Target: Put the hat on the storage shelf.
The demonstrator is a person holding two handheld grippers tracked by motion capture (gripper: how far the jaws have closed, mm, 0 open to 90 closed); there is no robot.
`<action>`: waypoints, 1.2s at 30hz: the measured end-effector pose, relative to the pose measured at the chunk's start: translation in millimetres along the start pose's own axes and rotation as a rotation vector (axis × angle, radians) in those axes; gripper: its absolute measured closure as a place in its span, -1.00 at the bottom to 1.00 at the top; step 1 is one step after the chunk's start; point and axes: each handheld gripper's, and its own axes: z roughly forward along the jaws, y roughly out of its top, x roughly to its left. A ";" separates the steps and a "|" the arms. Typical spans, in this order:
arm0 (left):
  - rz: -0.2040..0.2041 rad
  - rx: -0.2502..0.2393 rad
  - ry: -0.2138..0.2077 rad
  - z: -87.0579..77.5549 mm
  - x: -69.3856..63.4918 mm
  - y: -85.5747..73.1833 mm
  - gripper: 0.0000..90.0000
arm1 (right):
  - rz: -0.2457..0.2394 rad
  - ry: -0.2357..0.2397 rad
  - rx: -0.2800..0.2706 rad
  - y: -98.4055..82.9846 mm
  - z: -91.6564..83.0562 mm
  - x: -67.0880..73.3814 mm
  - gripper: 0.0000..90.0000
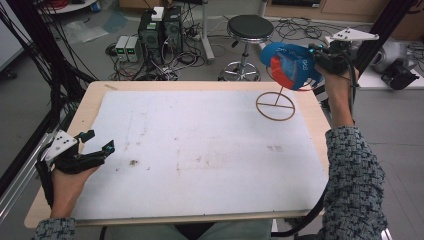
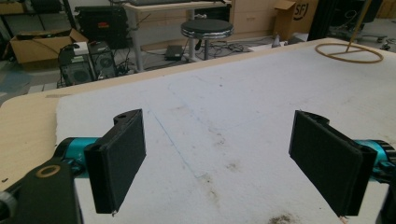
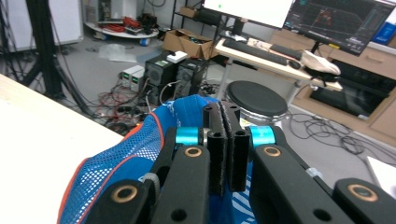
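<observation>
A: Blue mesh with an orange trim, that's what I have in my right gripper. It's a blue cap, and in the right gripper view the two jaws are pressed flat together on a fold of its fabric.

B: Where is it over the table?

A: In the high view, out at about two o'clock, lifted past the table's far right corner. Just under it, standing on the white mat, I see a wooden stand: a ring base with a crossbar and a thin stem rising toward the cap. I cannot tell whether the cap touches the stem.

B: And your left?

A: My left gripper sits at about eight o'clock, near the table's left edge, low over the mat. In the left gripper view its pads stand wide apart with nothing between them, only stained mat. The stand's ring shows far off at one o'clock there.

B: Anything beyond the table?

A: A black round stool at twelve o'clock on the floor, and computer towers left of it among cables.
</observation>
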 end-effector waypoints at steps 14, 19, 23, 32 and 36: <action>-0.001 0.002 0.000 -1.2 1.2 -0.9 -0.58 | 0.004 0.013 0.072 -8.3 34.1 12.9 0.99; 0.001 0.003 -0.002 -0.6 0.7 -0.9 -0.58 | -0.006 0.008 0.078 -8.3 42.2 19.3 0.98; 0.001 0.002 -0.005 -0.8 0.6 -0.6 -0.58 | 0.000 -0.005 0.075 -8.4 43.8 18.9 0.98; 0.002 0.003 -0.003 -1.0 0.8 -0.5 -0.58 | 0.000 -0.023 0.081 -9.1 42.4 17.7 0.77; 0.000 0.001 -0.002 -1.1 1.1 -0.6 -0.58 | -0.002 -0.037 0.072 -7.7 39.2 16.7 0.68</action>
